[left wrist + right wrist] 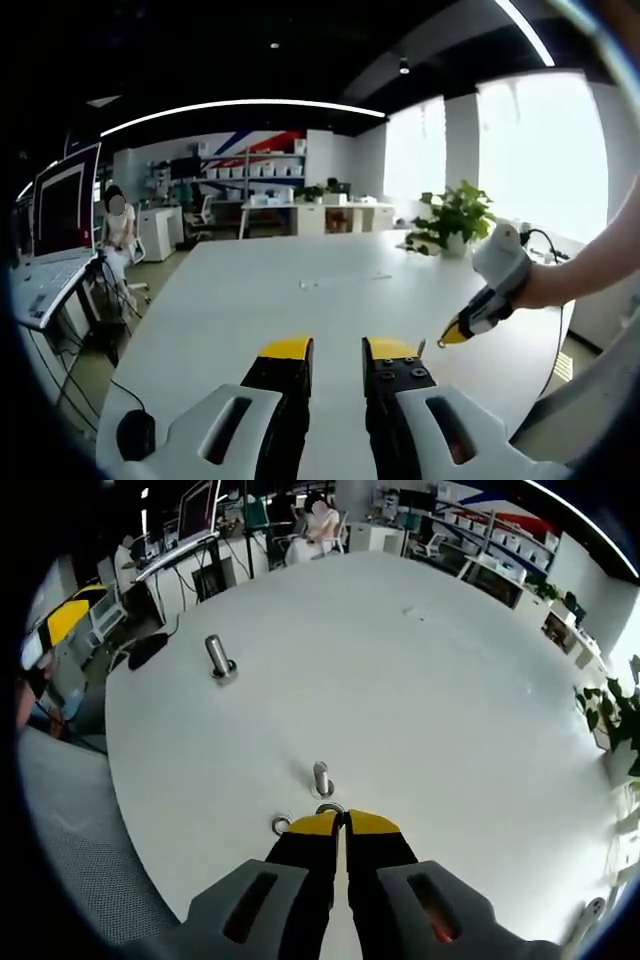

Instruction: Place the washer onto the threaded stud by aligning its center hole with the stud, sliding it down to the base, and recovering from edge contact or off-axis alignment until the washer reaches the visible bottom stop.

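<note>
Ring-shaped metal washer [329,809] pinched by right hand-held gripper [344,821] near threaded stud [320,778].

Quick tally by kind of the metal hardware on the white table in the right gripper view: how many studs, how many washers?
Upright silver threaded studs: 2, a larger one far left and a smaller one just ahead of the jaws
Flat silver metal washers: 2, one left of the jaw tips, one partly hidden at the tips
Total: 4
</note>
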Motion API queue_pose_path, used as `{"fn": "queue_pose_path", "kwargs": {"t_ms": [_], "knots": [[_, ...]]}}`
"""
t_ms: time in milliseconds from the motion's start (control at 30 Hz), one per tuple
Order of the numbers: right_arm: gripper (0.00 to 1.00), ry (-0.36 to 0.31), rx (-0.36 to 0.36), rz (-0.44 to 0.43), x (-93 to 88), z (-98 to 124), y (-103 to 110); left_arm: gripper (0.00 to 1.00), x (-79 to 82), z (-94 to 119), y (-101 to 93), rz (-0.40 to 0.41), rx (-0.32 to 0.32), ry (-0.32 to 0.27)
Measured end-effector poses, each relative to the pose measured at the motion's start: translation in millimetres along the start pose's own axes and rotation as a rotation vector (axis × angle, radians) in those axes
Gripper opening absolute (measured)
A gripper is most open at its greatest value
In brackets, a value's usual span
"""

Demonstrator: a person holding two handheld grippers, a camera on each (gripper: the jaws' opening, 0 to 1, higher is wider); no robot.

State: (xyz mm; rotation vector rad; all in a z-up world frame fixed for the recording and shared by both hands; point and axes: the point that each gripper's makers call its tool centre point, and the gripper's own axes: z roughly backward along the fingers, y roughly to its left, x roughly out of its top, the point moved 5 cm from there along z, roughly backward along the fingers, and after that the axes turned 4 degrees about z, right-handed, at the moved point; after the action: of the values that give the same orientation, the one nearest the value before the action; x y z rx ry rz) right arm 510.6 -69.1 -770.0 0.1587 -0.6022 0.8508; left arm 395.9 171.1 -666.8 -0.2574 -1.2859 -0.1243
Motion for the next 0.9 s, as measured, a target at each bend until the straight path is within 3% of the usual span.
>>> {"fn": "queue_pose_path", "kwargs": {"t_ms": [433, 900], "knots": [[0.04, -0.029, 0.004, 0.025, 25.4, 1, 0, 0.17, -0.3, 0, 2.0, 0.004, 0.006, 0.001], [0.04, 0.009, 0.034, 0.022, 25.4, -9, 2, 0.17, -1.3, 0, -0.5, -0.002, -0.003, 0.006]]}}
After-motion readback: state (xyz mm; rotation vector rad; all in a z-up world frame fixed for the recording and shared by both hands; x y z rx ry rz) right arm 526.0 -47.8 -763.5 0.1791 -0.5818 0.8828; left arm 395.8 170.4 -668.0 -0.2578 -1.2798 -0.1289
